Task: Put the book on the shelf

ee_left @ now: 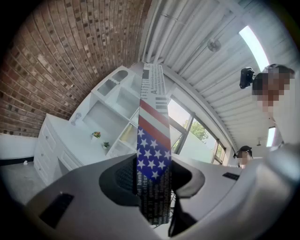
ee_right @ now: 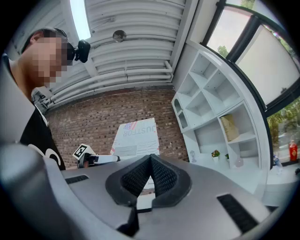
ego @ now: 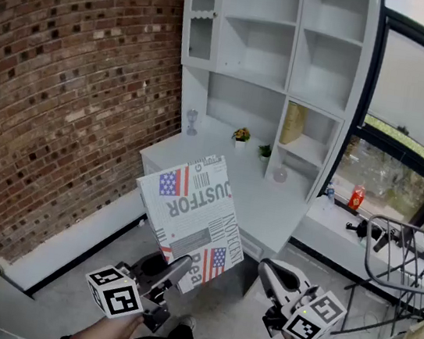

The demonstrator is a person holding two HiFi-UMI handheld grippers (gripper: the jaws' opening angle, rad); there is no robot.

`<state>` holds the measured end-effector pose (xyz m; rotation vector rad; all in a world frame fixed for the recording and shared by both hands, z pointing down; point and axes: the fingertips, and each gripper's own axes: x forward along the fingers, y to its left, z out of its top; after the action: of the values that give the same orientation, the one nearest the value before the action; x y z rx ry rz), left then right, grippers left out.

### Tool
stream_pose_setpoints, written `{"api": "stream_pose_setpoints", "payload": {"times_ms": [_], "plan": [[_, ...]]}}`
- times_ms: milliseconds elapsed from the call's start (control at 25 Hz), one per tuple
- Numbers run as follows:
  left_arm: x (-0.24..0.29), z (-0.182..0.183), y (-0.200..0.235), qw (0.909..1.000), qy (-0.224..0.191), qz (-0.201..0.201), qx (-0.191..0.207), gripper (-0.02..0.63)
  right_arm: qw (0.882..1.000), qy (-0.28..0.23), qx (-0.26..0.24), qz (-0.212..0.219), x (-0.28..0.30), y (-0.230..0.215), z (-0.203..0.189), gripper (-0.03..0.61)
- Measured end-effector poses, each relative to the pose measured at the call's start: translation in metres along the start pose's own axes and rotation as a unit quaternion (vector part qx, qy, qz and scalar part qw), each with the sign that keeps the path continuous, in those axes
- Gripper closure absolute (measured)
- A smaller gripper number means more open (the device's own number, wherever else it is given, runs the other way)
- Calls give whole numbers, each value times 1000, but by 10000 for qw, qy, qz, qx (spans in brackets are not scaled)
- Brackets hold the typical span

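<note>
Fingers [ee_left: 119, 179] of the left gripper [ego: 175, 270] pinch the book [ego: 193, 217] at its lower edge, one pad on each cover. In the left gripper view the book runs edge-on up from between them toward 12 o'clock. In the head view the left gripper sits at 7 o'clock. The book stands up from it, leaning a little toward 11 o'clock, with its printed cover of flags and bold lettering facing the camera. It is in the air near the middle of the view, in front of the white desk [ego: 224, 167] and well apart from the shelf [ego: 277, 52], which rises at 12 o'clock.

The right gripper [ego: 275, 275] is at 5 o'clock, beside the book but not touching it. Its fingers [ee_right: 165, 176] are pressed together with nothing between them.

On the desk, toward 12 o'clock from the book, stand a small yellow-flowered plant [ego: 241, 135] and a green plant [ego: 265, 151]. One lower compartment of the shelf holds a tan object [ego: 293, 123]. A brick wall [ego: 66, 88] fills 9 o'clock. At 3 o'clock, a red bottle [ego: 356, 198] is by the window and a wire rack [ego: 412, 254] is nearby.
</note>
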<state>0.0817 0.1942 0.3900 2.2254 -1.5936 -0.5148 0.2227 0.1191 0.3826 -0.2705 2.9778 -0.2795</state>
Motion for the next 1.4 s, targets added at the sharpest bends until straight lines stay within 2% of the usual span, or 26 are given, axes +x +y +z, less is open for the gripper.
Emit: {"api": "stream_pose_setpoints", "payload": {"times_ms": [360,520,840,1080,1400], "plan": [[-5,4,-13,10000,-26,37,47,466,10000,49,-45,58,-5,8,5,571],[-7,3,-14,9999,-78,67,48,466,9995,301,-129,-14,-1,7,-4,569],[-12,0,-1,9998,-103,168,16,466,9992,384,-58,125,15,7,-18,568],[-6,2,26,9997,-96,236,-70,466,9988,444,58,198,42,-4,-28,568],[24,19,87,9994,-86,224,-258,466,9985,469,245,154,98,-46,-35,568]]}}
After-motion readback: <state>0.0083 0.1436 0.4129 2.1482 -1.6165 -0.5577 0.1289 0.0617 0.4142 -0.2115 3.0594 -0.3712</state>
